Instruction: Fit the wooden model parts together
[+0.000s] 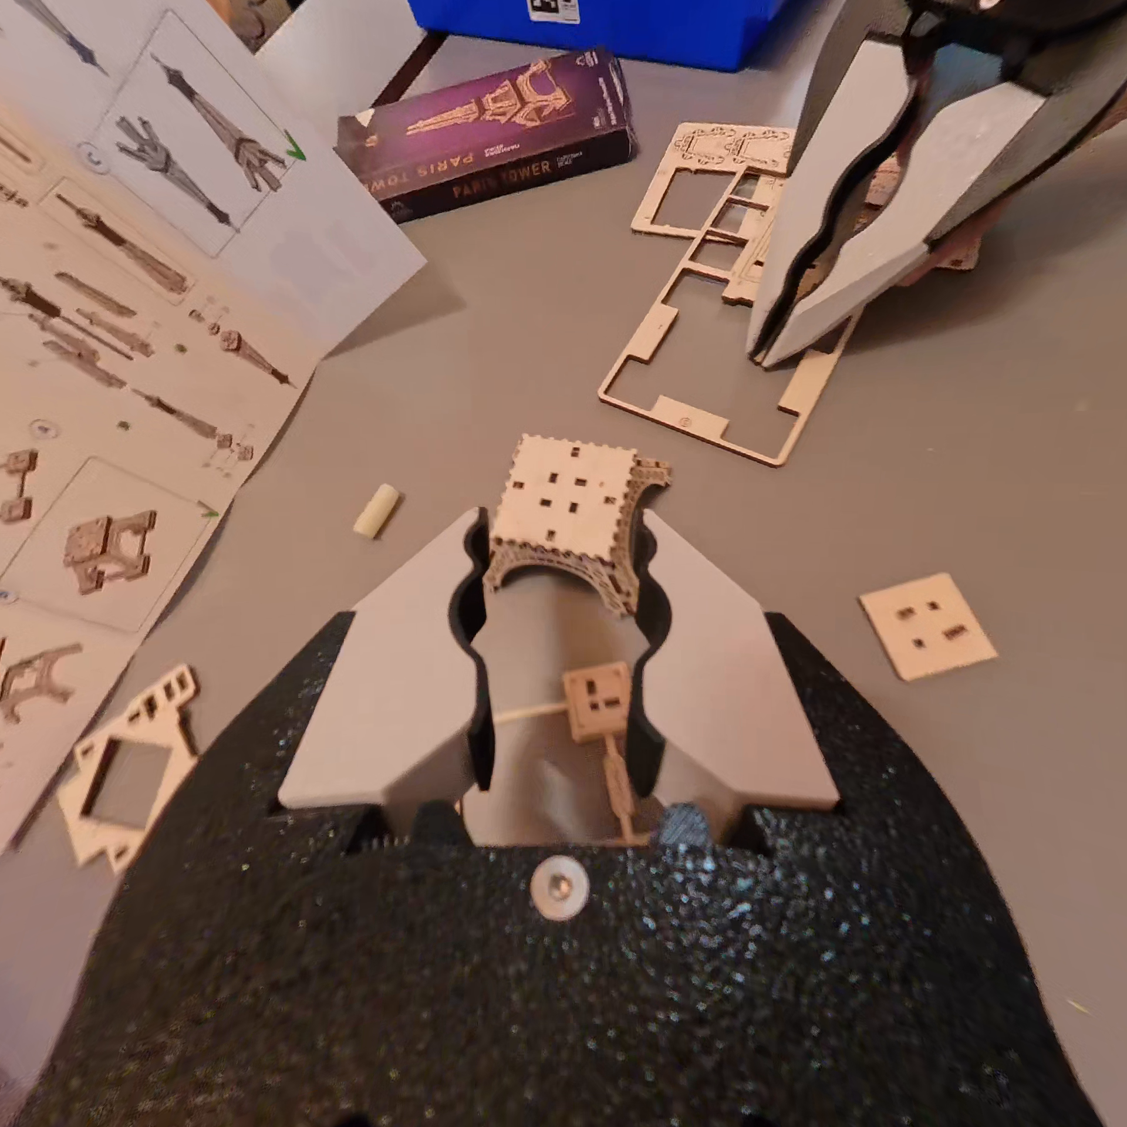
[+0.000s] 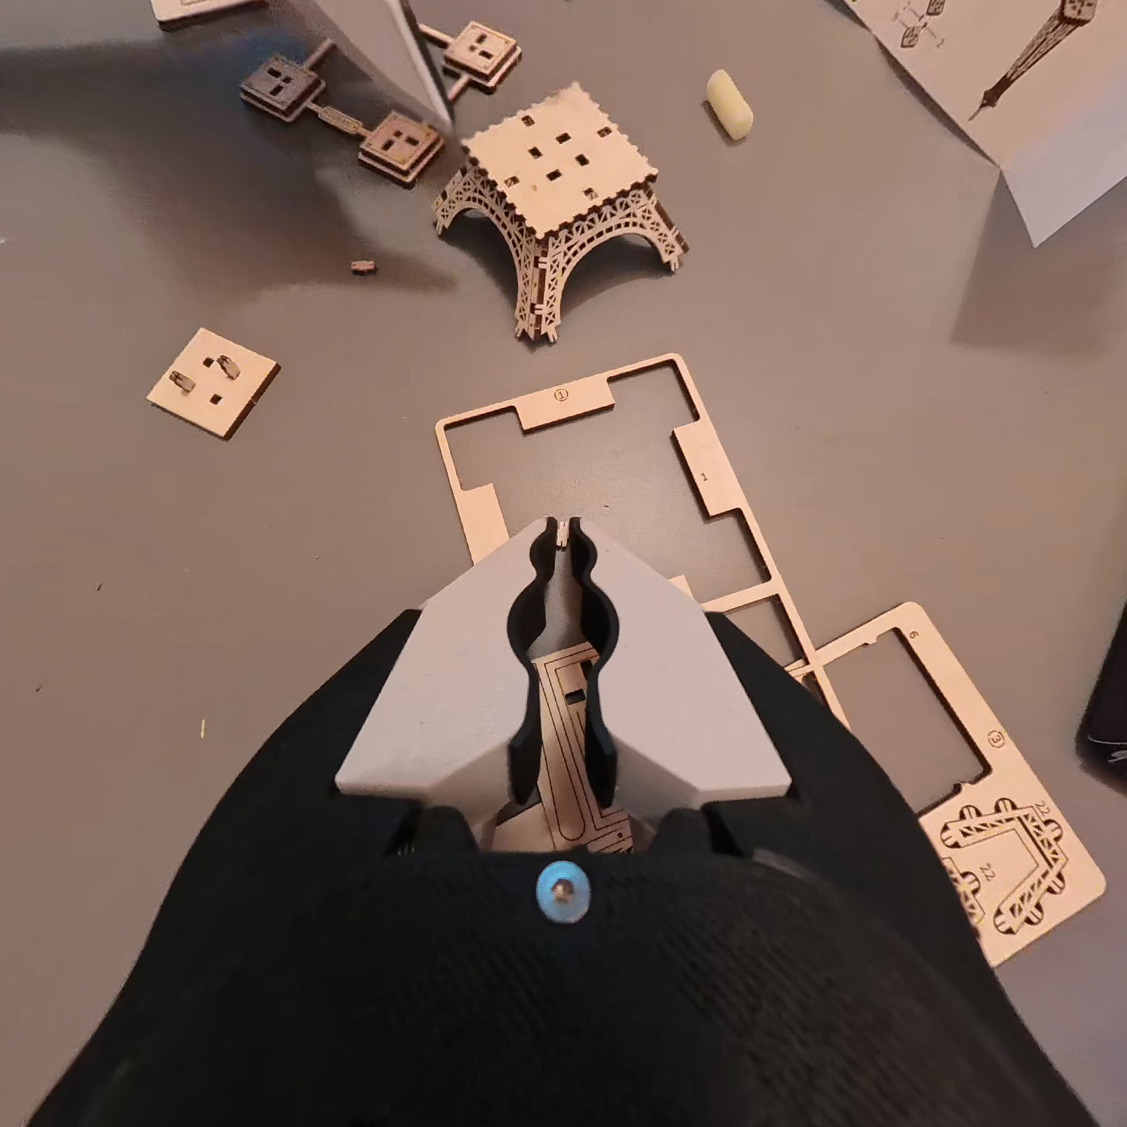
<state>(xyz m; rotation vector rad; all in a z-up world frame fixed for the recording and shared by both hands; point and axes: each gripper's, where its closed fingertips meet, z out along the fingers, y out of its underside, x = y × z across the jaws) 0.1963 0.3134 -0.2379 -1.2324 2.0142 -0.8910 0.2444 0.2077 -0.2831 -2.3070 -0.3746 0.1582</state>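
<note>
The wooden tower base (image 1: 567, 500), an arched four-legged piece with a slotted flat top, stands on the grey table between the fingers of my left gripper (image 1: 561, 524). The jaws stand apart around it and I see no firm press on its sides. In the right wrist view the base (image 2: 555, 164) stands upright, with one left finger (image 2: 402, 61) just beside its corner. My right gripper (image 2: 562, 530) is shut on a tiny pale wooden piece (image 2: 561, 538) at its fingertips, above an emptied wooden frame sheet (image 2: 567, 396). It shows shut in the left wrist view (image 1: 765, 357).
A slotted square plate (image 1: 927, 625) lies right of the base. Linked small square blocks (image 2: 341, 110) lie behind it. An instruction sheet (image 1: 122, 305), a purple kit box (image 1: 488, 140), a pale cylinder (image 1: 376, 518), a blue bin (image 1: 597, 24) and a second part sheet (image 2: 1006, 854) lie around. Left tips to right tips: about 12 cm.
</note>
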